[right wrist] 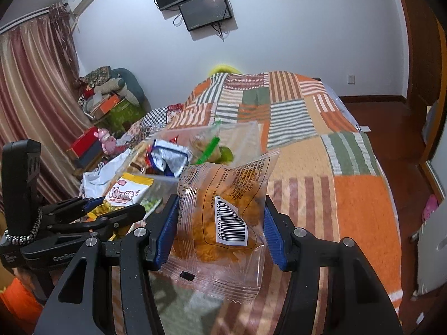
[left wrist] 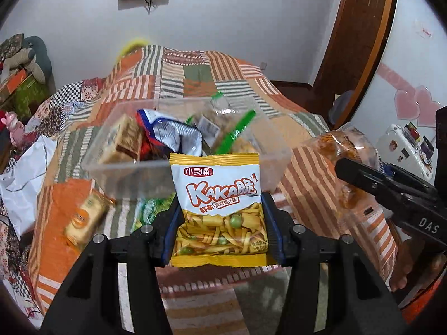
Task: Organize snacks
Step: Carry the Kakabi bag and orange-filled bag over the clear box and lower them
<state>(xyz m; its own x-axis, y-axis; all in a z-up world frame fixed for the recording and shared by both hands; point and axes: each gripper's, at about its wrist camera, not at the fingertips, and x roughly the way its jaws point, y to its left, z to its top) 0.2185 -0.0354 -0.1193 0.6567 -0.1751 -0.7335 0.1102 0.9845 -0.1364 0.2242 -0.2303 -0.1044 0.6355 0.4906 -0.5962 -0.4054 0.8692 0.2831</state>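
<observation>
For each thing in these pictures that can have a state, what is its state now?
Left gripper: shut on the yellow bag.
Yellow bag: sealed, held upright above the bed.
Right gripper: shut on the clear bag.
Clear bag: sealed, held up, barcode facing the camera.
Bin: open, no lid on it, partly filled with snacks.
Screen: off.
</observation>
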